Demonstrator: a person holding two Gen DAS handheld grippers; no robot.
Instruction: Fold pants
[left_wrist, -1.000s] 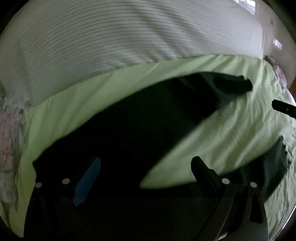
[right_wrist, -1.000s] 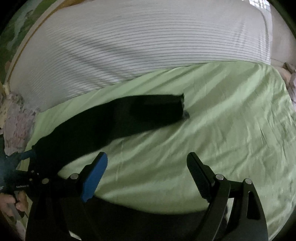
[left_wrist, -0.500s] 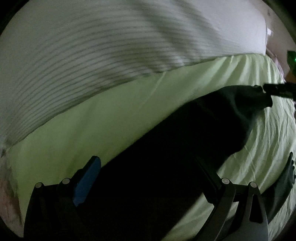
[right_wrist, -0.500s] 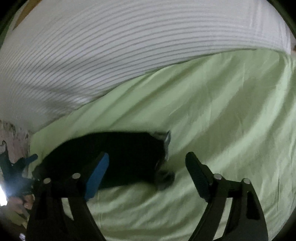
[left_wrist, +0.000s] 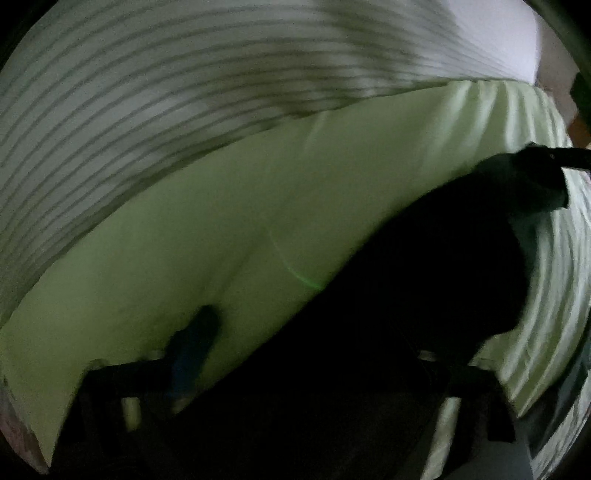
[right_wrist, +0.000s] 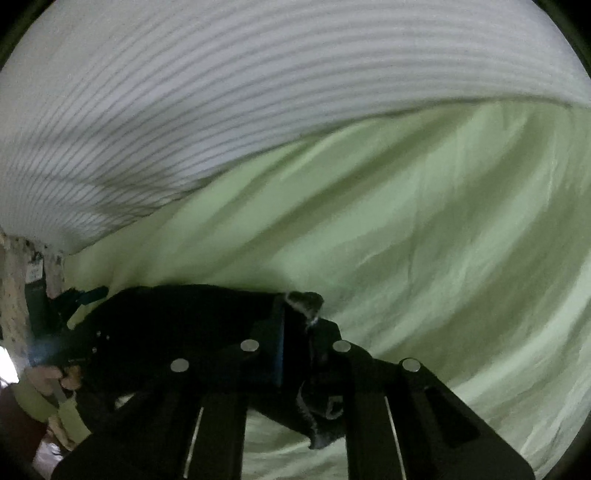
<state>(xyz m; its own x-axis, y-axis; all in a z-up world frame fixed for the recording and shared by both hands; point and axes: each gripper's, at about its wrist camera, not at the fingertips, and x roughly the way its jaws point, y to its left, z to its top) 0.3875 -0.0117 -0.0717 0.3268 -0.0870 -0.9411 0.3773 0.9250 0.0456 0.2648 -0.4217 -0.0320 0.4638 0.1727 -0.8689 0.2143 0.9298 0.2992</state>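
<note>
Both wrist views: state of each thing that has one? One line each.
pants: dark, flat on the sheet, one end bunched in the right tool
right tool: shut on the pants' end
left tool: over the pants, blurred; grip cannot be told
green sheet: spread, wrinkled
striped bedding: lying along the far edge of the sheet

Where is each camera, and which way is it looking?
Left wrist: on the left claw, looking over black pants on the green sheet; its blurry fingers show.
Right wrist: on the right claw, shut on a pants end; its fingers and a hand show.
Both see pants, sheet and the striped blanket.
</note>
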